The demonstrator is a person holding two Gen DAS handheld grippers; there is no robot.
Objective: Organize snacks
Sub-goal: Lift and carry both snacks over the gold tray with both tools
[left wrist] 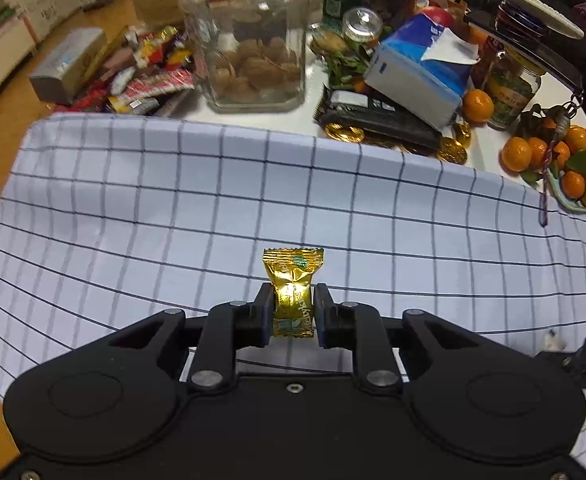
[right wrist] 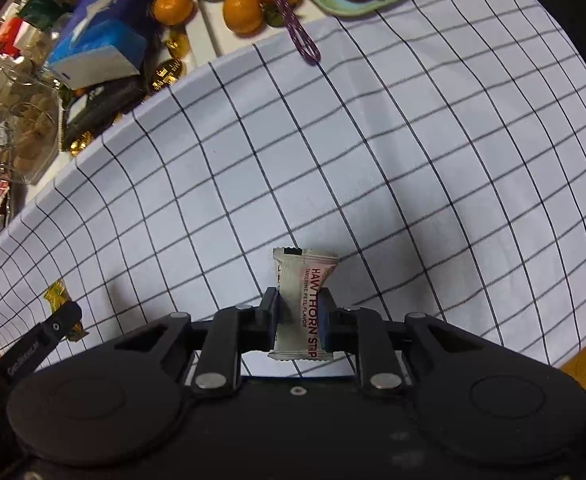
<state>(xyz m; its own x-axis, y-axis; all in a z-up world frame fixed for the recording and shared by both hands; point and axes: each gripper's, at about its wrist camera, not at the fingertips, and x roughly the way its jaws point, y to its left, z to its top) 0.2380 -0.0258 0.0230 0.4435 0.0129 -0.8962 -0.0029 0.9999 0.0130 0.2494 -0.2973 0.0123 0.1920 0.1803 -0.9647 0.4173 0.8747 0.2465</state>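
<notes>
Left claw [left wrist: 293,312] pinches gold-wrapped candy [left wrist: 293,280] mid-body, above the checked cloth [left wrist: 173,200]; right claw [right wrist: 297,320] pinches white hawthorn strip [right wrist: 303,300] the same way. Both look light, crinkly, slippery foil, probably firm inside, so middle grip beats the flimsy crimped ends. Glass jar [left wrist: 249,40] at 12 o'clock, tangerines [left wrist: 553,160] at 2

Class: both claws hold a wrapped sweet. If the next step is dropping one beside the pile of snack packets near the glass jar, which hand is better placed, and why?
Probably left. The left claw faces the jar and packets across the cloth; from the right claw they lie far off to one side.
</notes>
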